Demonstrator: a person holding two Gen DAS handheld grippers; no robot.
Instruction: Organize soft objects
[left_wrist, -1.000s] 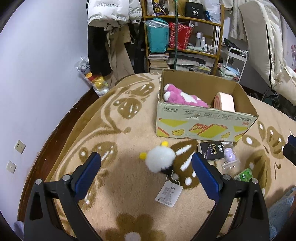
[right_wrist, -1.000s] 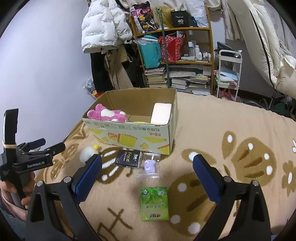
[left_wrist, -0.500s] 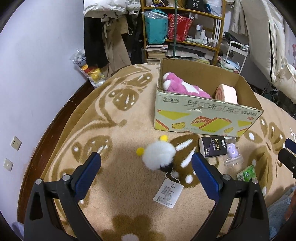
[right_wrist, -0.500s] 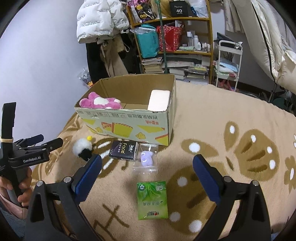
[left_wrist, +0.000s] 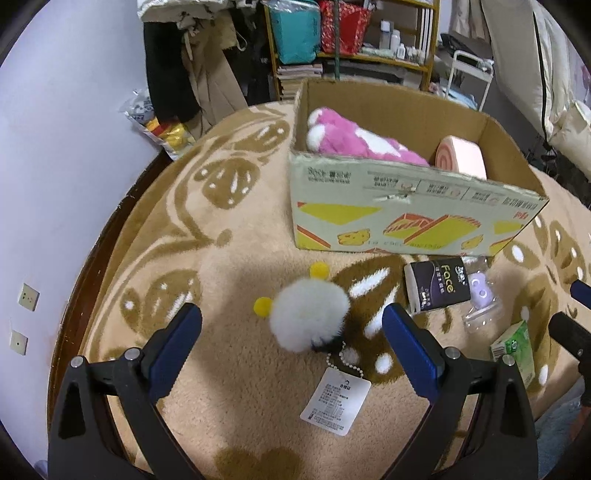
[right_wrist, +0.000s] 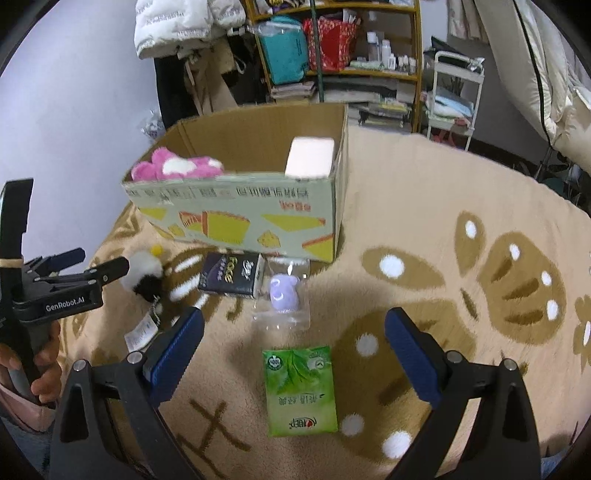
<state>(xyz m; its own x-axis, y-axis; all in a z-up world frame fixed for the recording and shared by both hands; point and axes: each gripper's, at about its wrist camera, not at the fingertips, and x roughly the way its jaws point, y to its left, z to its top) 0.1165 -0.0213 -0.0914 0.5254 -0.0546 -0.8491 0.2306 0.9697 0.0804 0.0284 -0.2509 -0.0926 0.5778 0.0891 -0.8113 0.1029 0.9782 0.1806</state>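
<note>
Fingers of the left gripper (left_wrist: 291, 341) spread wide around the fluffy white pom-pom toy (left_wrist: 309, 318) before the cardboard box (left_wrist: 402, 218) — next, pinch it; the right gripper (right_wrist: 294, 349) hangs open too.

Left gripper (left_wrist: 291, 343): I hold it with jaws spread wide, blue pads (left_wrist: 173, 352) facing each other, tilted down toward the carpet (left_wrist: 236, 369), clear of it, gripping nothing. In the right wrist view it sits low at the left, my hand (right_wrist: 42, 373) wrapped around its handle.

Right gripper (right_wrist: 293, 350): jaws likewise wide apart, empty, pitched down over the carpet, not touching it.
</note>
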